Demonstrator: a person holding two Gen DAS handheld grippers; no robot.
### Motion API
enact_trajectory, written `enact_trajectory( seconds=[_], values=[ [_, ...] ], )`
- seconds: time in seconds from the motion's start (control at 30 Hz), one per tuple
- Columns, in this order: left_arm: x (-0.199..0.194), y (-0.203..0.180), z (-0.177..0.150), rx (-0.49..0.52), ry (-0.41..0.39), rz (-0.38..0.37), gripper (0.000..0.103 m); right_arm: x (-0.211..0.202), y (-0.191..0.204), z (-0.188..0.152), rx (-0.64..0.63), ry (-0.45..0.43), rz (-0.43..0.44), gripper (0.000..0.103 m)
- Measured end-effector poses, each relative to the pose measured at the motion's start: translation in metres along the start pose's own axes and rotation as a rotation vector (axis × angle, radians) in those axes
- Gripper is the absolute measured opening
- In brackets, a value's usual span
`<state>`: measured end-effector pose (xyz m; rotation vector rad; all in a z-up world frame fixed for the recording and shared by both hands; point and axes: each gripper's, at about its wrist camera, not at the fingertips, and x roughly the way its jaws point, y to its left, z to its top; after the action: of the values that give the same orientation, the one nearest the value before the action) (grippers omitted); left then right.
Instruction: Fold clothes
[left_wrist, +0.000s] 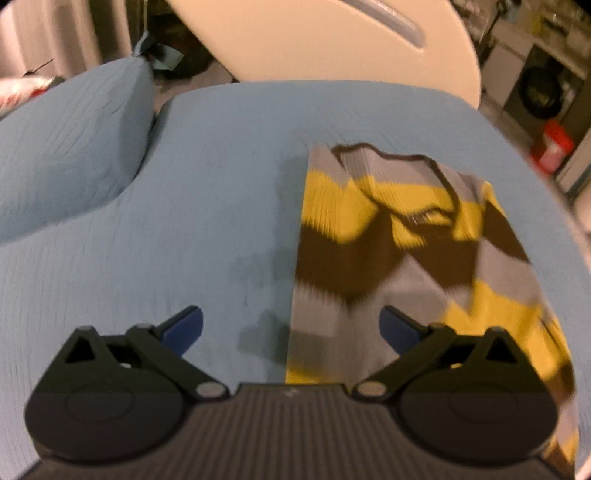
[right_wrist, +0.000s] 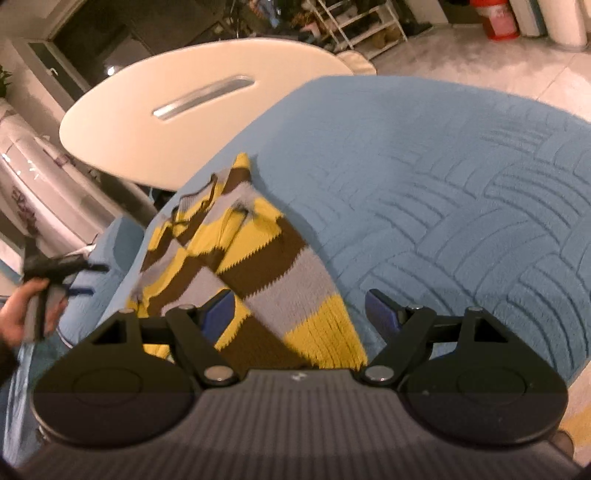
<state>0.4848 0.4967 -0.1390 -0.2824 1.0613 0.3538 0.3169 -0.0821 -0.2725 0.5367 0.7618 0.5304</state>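
A knitted sweater with yellow, brown and grey zigzag stripes lies folded lengthwise on a blue quilted cover. In the left wrist view my left gripper is open and empty, hovering above the sweater's left edge. In the right wrist view the sweater stretches away from my right gripper, which is open and empty above the sweater's near hem. The left gripper also shows there at far left, held in a hand.
A blue cushion lies at the left of the cover. A cream oval table stands beyond the sweater. A red bucket and a washing machine stand on the floor to the right.
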Motion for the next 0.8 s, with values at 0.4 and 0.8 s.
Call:
enact_trajectory(
  seconds=[0.4, 0.8],
  values=[
    [0.131, -0.014, 0.085, 0.079, 0.065, -0.022, 0.071, 0.004, -0.004, 0.011, 0.029, -0.064, 0.023, 0.080],
    [0.012, -0.059, 0.012, 0.537, -0.324, -0.316, 0.009, 0.010, -0.006, 0.012, 0.041, -0.055, 0.023, 0.080]
  ],
)
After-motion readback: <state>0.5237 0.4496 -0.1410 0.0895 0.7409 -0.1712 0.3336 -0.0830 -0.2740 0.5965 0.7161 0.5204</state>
